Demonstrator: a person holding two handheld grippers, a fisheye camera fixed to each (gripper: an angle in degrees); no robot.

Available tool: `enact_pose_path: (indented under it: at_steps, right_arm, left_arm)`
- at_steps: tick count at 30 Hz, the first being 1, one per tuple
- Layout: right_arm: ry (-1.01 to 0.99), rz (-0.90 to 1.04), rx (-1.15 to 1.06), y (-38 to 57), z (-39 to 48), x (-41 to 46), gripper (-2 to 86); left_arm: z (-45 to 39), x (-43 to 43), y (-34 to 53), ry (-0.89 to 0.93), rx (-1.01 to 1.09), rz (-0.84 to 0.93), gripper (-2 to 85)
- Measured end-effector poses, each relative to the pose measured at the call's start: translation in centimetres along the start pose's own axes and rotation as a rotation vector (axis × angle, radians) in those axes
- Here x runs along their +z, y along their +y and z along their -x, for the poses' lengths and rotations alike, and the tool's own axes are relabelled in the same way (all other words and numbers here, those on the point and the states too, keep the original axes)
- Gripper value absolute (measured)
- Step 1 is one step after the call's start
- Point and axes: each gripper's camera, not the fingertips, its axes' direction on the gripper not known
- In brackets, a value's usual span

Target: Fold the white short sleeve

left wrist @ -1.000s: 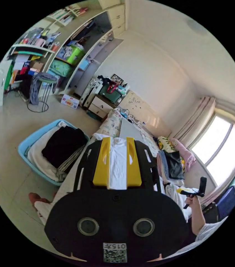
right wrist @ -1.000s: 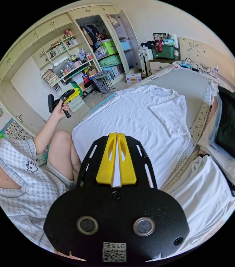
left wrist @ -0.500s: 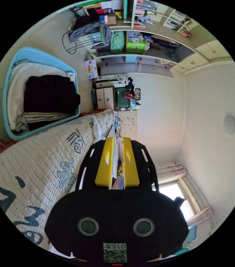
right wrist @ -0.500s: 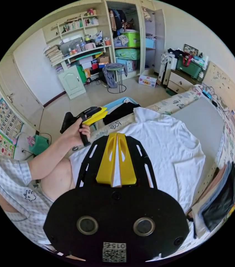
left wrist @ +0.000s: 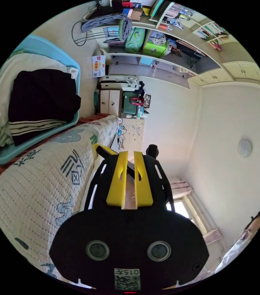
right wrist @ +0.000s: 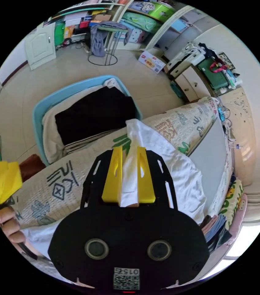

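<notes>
A blue basket (right wrist: 41, 107) at 10 o'clock in the right gripper view holds black clothes (right wrist: 93, 112). A quilted mattress (right wrist: 179, 123) lies beside it. A stool (right wrist: 105, 40) and a box (right wrist: 150, 61) stand at 12 o'clock.

The white short-sleeve shirt (right wrist: 170, 166) is plain white cloth with no print to be seen, lying rumpled on the bed (right wrist: 179, 126). It spreads over the bed's quilted, patterned edge and onto the flat grey top beside it. One part is bunched into a narrow ridge that rises off the bed toward the side where the blue basket (right wrist: 41, 107) stands on the floor. Near the bed's edge its surface is creased and folded over itself.
</notes>
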Motion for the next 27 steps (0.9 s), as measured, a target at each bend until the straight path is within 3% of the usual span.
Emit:
enact_pose_path:
  at_steps: [4,10,15,20,23,27]
  right_arm:
    - [-0.085,0.058,0.199,3.1,-7.9,1.3,0.8]
    - [-0.318,-0.019,0.387,9.4,-14.9,2.2,5.8]
    - [-0.434,-0.048,0.415,10.7,-16.2,3.6,8.4]
    - [-0.381,0.023,0.373,11.0,-14.6,5.8,0.9]
    - [-0.397,-0.063,0.359,14.5,-14.8,4.3,-0.3]
    - [-0.465,-0.260,0.484,25.9,-17.2,1.7,-0.5]
  left_arm:
    - [-1.1,0.6,0.4,0.010,0.019,0.018,2.4]
    - [-1.0,1.2,0.8,0.017,-0.008,0.025,2.4]
    - [-1.3,2.0,1.4,0.016,0.016,0.025,2.5]
    - [-0.6,3.7,2.3,0.002,0.021,0.051,3.2]
    - [-0.1,4.9,3.3,-0.001,0.027,0.071,3.8]
    - [0.1,7.1,5.0,-0.039,0.083,0.130,4.5]
